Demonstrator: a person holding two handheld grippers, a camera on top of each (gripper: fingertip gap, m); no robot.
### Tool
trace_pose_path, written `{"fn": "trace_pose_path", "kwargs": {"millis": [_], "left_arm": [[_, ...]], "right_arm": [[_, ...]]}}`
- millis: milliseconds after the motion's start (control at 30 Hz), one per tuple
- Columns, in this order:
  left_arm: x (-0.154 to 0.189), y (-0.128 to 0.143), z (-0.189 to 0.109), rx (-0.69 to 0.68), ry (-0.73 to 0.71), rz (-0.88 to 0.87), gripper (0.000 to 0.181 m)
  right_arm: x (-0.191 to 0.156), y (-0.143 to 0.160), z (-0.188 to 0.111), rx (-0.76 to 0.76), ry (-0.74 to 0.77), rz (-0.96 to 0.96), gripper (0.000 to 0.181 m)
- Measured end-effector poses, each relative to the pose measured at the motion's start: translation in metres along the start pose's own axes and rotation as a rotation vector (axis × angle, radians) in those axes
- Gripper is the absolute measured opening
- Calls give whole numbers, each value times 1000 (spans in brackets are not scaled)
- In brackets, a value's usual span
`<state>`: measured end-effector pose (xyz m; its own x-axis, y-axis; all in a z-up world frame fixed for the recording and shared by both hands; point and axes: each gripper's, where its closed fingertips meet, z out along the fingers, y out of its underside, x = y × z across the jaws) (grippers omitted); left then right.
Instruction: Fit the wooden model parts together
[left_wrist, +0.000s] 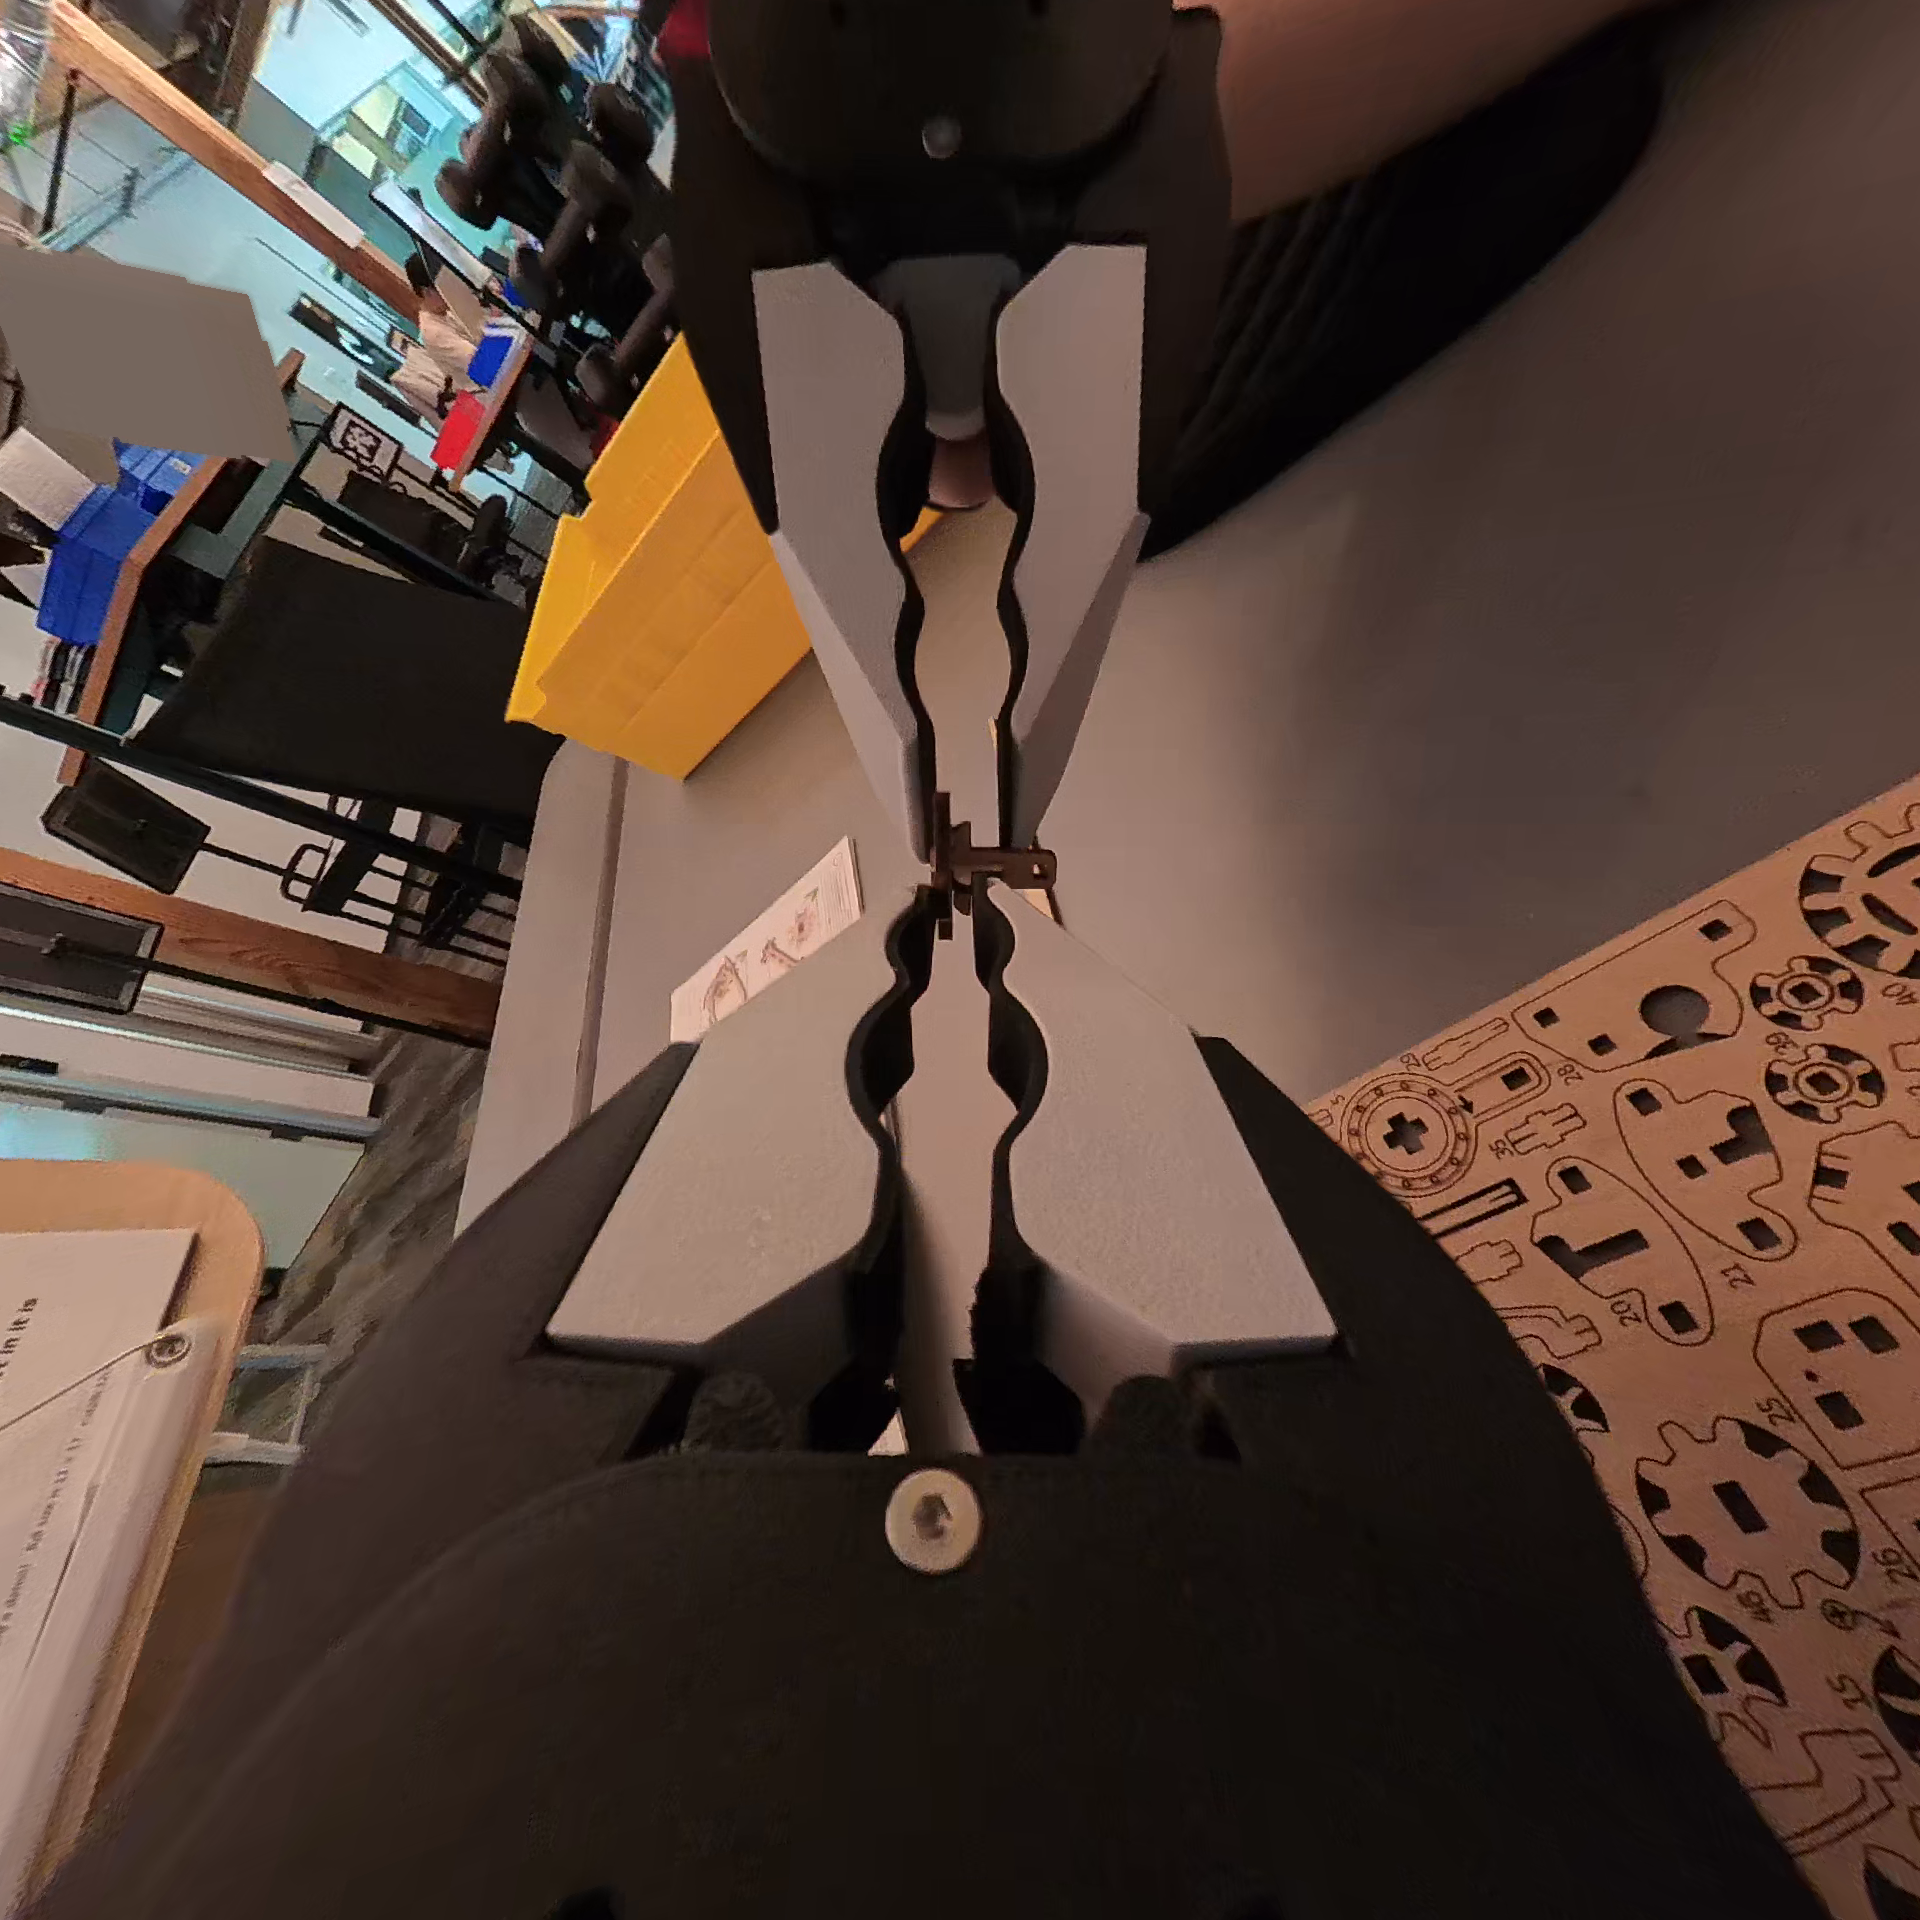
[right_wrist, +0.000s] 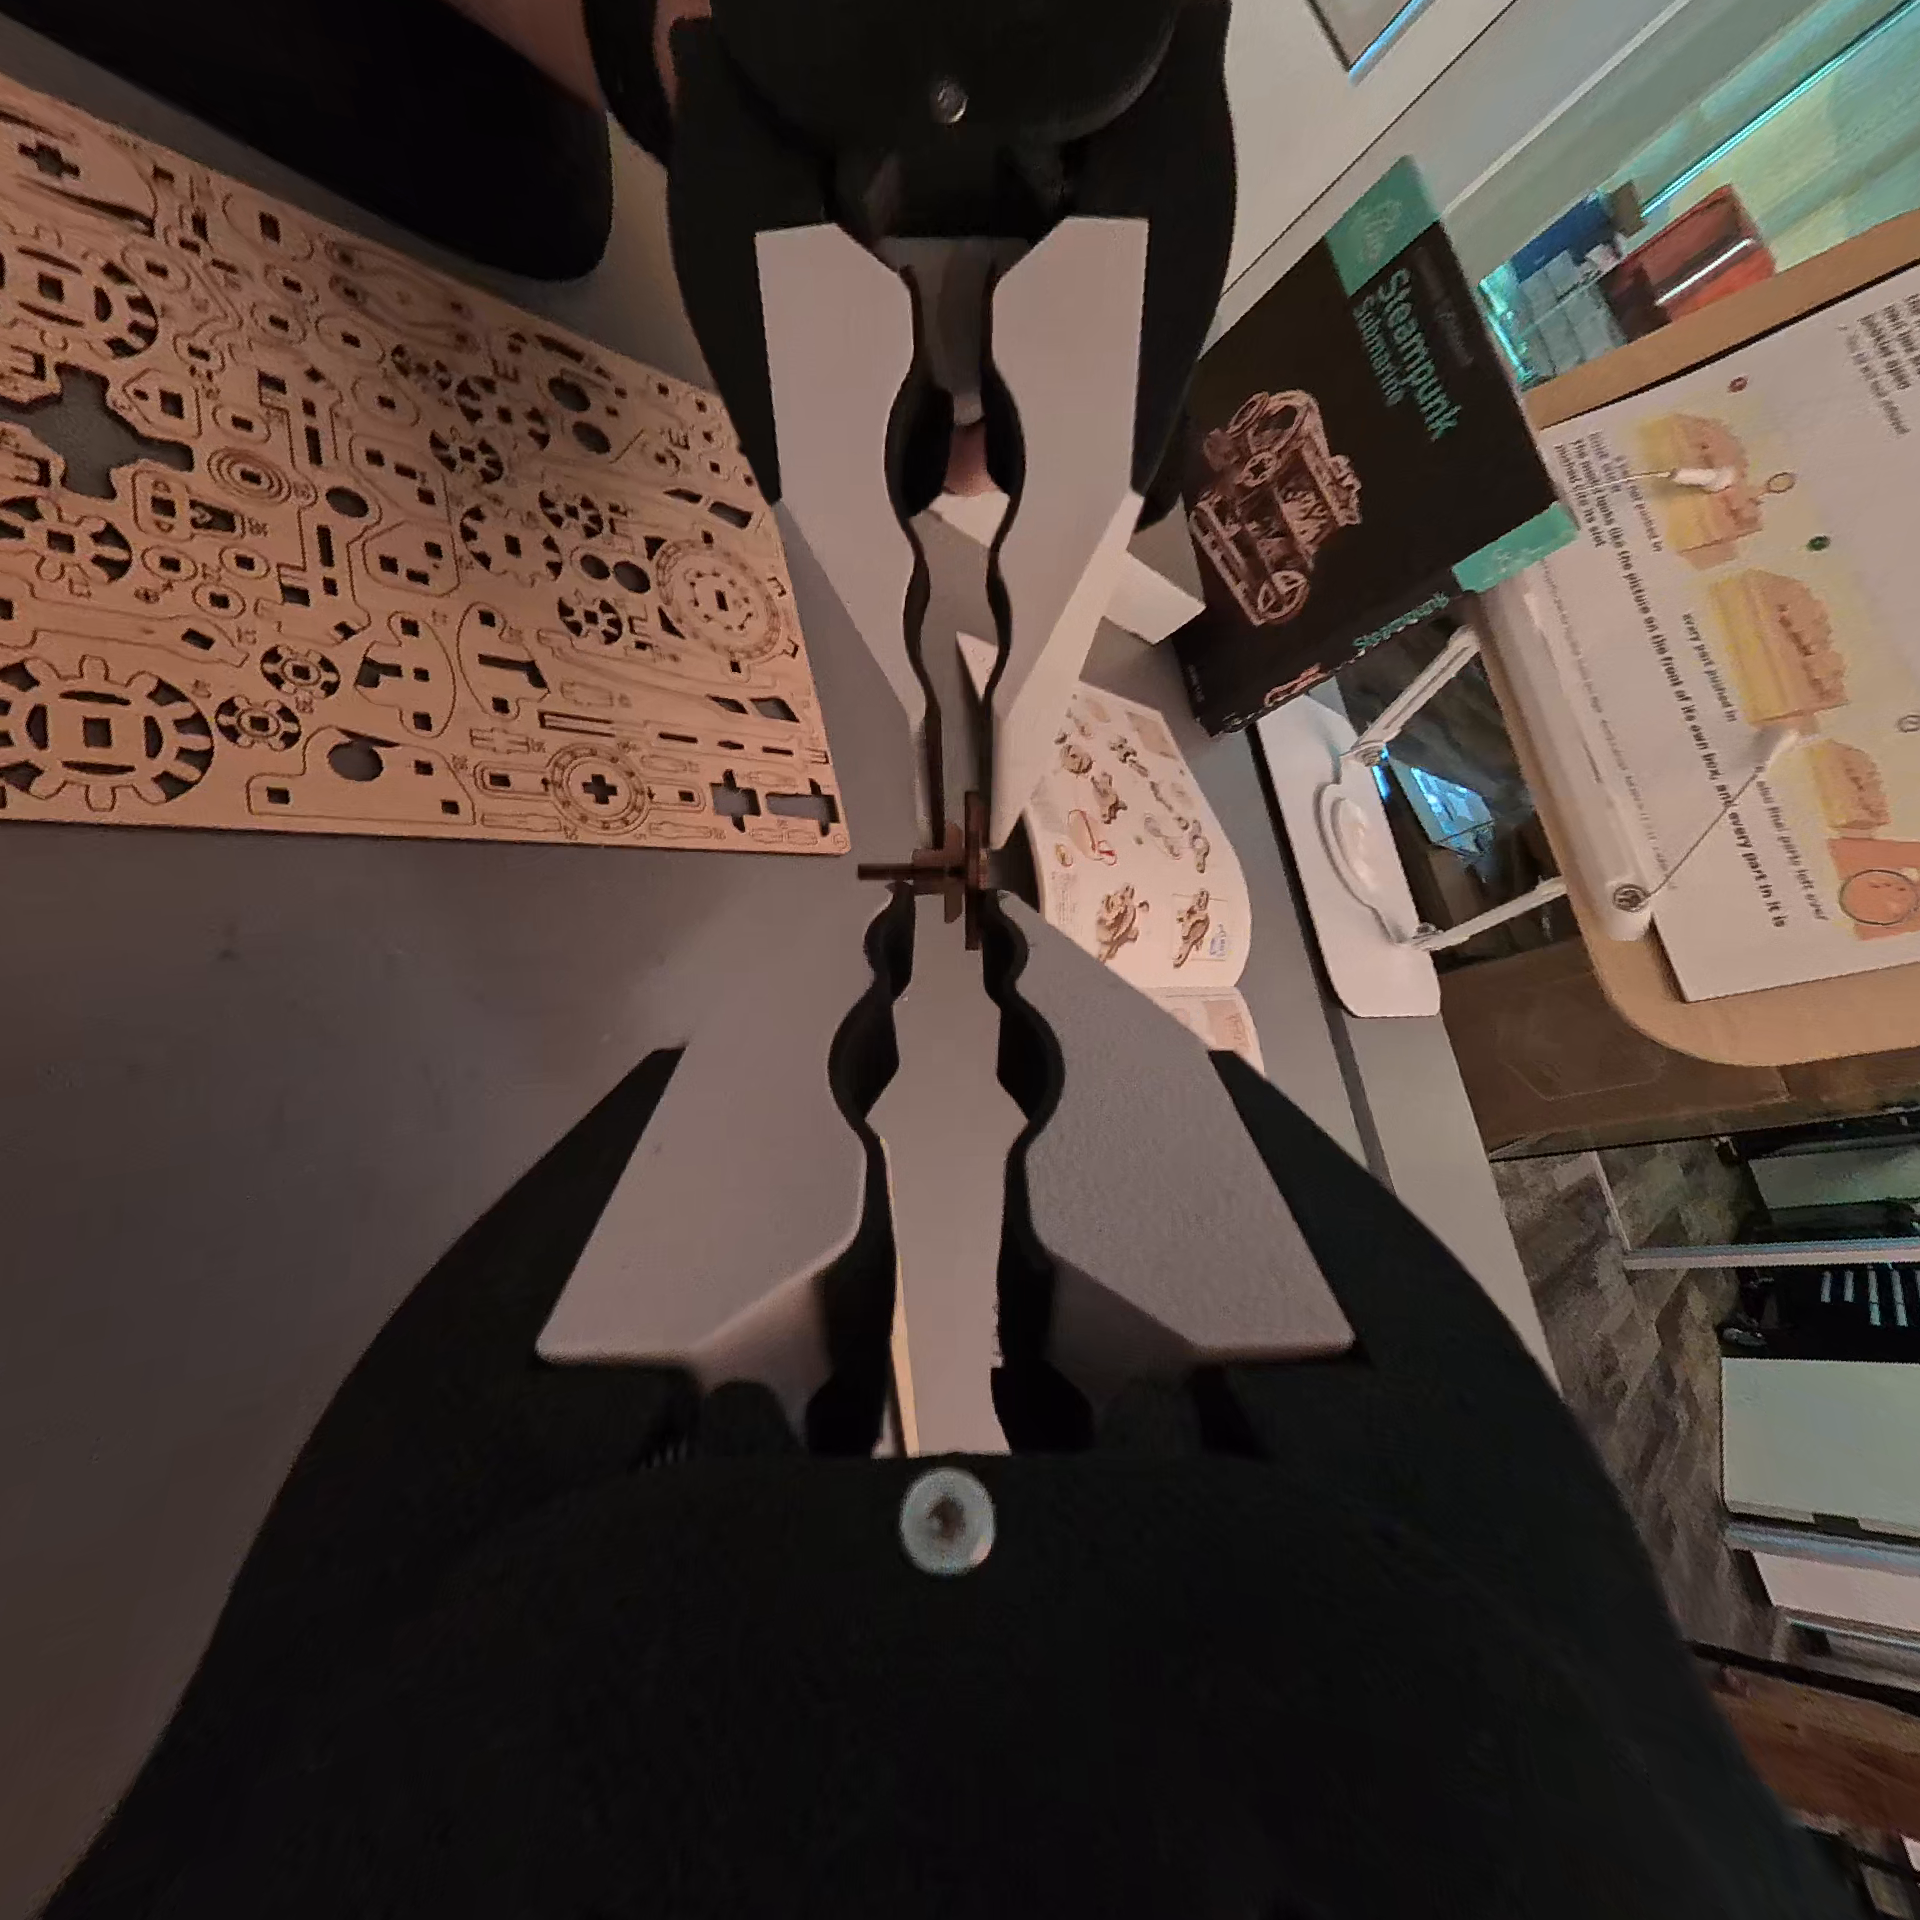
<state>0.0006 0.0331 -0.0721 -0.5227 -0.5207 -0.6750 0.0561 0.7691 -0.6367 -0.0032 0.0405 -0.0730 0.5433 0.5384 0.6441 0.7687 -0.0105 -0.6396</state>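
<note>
Counts on desk (right_wrist: 312, 1039)
2 grippers (left_wrist: 951, 914) (right_wrist: 940, 904), 1 wooden parts sheet (right_wrist: 364, 520), 1 small wooden assembly (right_wrist: 951, 868) betw. them, 1 yellow bin (left_wrist: 655, 613), 1 kit box (right_wrist: 1351, 468), 1 instr. booklet (right_wrist: 1132, 862).

Wooden parts (left_wrist: 971, 868): small and dark where the two tongs meet; shapes and joint too small to tell.
Wooden sheet (left_wrist: 1704, 1226): cut off by the right and bottom edges.
Yellow bin (left_wrist: 665, 623): far end hidden behind the right tongs (left_wrist: 961, 821).
Booklet (right_wrist: 1132, 873): partly hidden behind the tongs.
</note>
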Motion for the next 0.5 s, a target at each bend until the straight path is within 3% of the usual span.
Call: {"fn": "trace_pose_path", "kwargs": {"millis": [500], "left_arm": [[1, 0, 2, -4, 16, -54, 4]], "right_arm": [[2, 6, 4, -43, 29, -19, 5]]}}
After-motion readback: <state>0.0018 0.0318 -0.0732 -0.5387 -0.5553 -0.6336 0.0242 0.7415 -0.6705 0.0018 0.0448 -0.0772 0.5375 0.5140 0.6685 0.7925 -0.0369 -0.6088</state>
